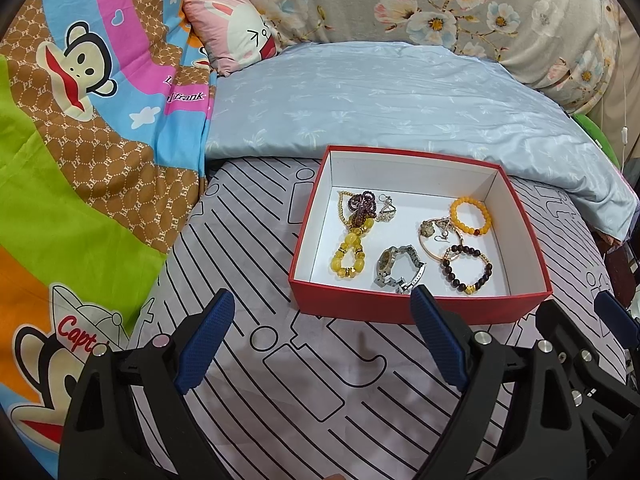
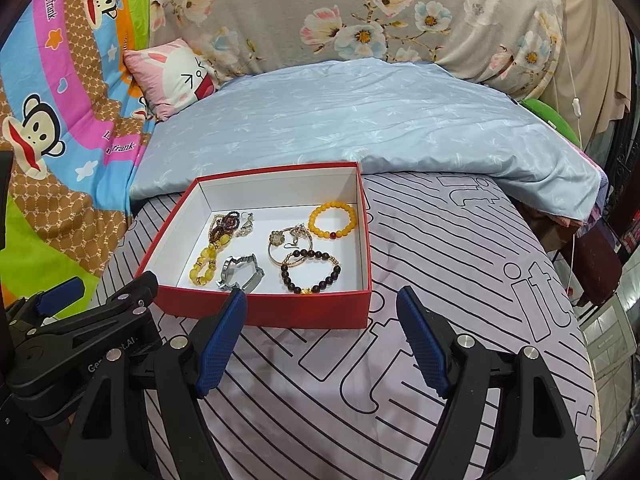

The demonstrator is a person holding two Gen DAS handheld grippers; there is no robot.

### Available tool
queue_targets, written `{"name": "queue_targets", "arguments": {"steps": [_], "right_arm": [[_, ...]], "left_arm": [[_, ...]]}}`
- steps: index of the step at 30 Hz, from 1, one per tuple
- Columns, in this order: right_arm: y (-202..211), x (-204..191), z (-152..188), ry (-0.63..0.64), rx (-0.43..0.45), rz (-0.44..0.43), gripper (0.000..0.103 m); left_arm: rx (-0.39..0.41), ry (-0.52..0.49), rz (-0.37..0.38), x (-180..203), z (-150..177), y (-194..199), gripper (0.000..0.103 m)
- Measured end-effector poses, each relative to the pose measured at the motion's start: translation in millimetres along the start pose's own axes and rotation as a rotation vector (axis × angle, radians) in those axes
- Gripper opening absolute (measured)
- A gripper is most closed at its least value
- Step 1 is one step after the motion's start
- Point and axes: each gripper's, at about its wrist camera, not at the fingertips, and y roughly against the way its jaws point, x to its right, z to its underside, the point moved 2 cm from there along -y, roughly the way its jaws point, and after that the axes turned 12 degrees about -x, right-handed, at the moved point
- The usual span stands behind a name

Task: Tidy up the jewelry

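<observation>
A red box (image 1: 384, 304) with a white inside lies on the striped bedsheet; in the right wrist view the red box (image 2: 280, 308) is ahead and left. Inside lie a yellow bead bracelet (image 1: 471, 216), a dark bead bracelet (image 1: 466, 270), a silver watch (image 1: 400, 270), a gold bangle (image 1: 434, 240) and a yellow-and-purple bead strand (image 1: 352, 244). My left gripper (image 1: 322, 312) hovers open just in front of the box with nothing between its blue pads. My right gripper (image 2: 322, 312) is also open and empty, near the box's front right corner.
A folded light-blue quilt (image 1: 380, 100) lies right behind the box. A colourful cartoon blanket (image 1: 80, 140) covers the left side, with a small pink pillow (image 1: 236, 36) and a floral cover (image 1: 440, 4) at the back. The bed's edge drops off at the right (image 2: 592, 300).
</observation>
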Motion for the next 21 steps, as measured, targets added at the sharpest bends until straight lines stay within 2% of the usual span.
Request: {"name": "queue_targets", "arguments": {"steps": [21], "right_arm": [[1.2, -0.2, 1.4, -0.003, -0.001, -0.002, 0.076]], "left_arm": [[-0.004, 0.002, 0.002, 0.3, 1.7, 0.1, 0.087]]}}
